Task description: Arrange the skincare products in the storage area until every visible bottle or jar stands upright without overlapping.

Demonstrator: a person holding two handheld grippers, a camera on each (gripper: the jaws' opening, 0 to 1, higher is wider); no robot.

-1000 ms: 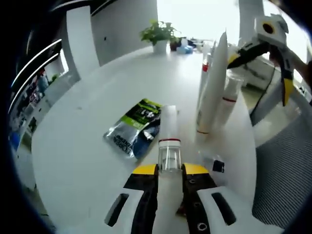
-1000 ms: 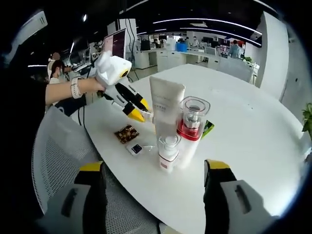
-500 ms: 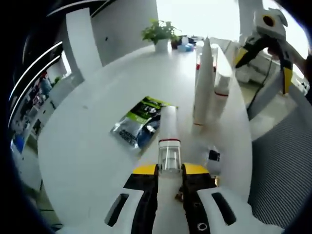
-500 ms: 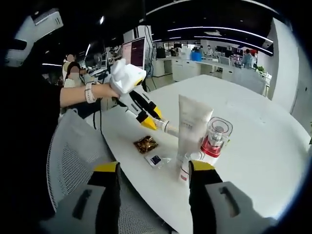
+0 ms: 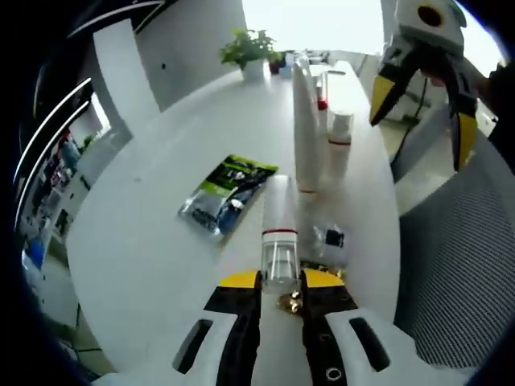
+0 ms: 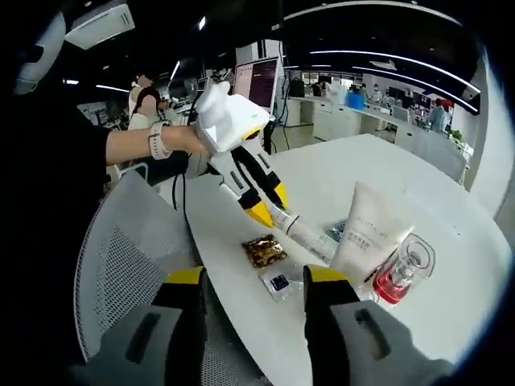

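One round white desk (image 5: pixel 161 161) carries everything you are sorting, with a mesh chair (image 6: pixel 121 249) pushed up to its near edge in the right gripper view. At the far end of the desk in the left gripper view stands a potted plant (image 5: pixel 245 52).

Your left gripper (image 5: pixel 279 281) has its yellow-tipped fingers clenched on a slim white bottle (image 5: pixel 278 233) with a clear cap and a red band. The bottle lies along the fingers and points out over the desk, off the surface. In the right gripper view you can see the same tool held out over the desk by your hand (image 6: pixel 181 138), the bottle sticking out from its tips.

Your right gripper (image 6: pixel 251 277) has its fingers released, spread apart with nothing between them, hovering at the near edge of the desk.

A tall white tube (image 5: pixel 303 121) stands upright on its cap to the right. Just beside it are a red-collared pump bottle (image 6: pixel 402 269) with a clear top and a small white jar-like bottle (image 5: pixel 339 141), both upright.

A green and silver sachet (image 5: pixel 227 195) lies flat to the left of the tube. Nearer to you lie a small clear packet (image 6: pixel 279 283) and a gold foil piece (image 6: pixel 263 250), close together but apart.
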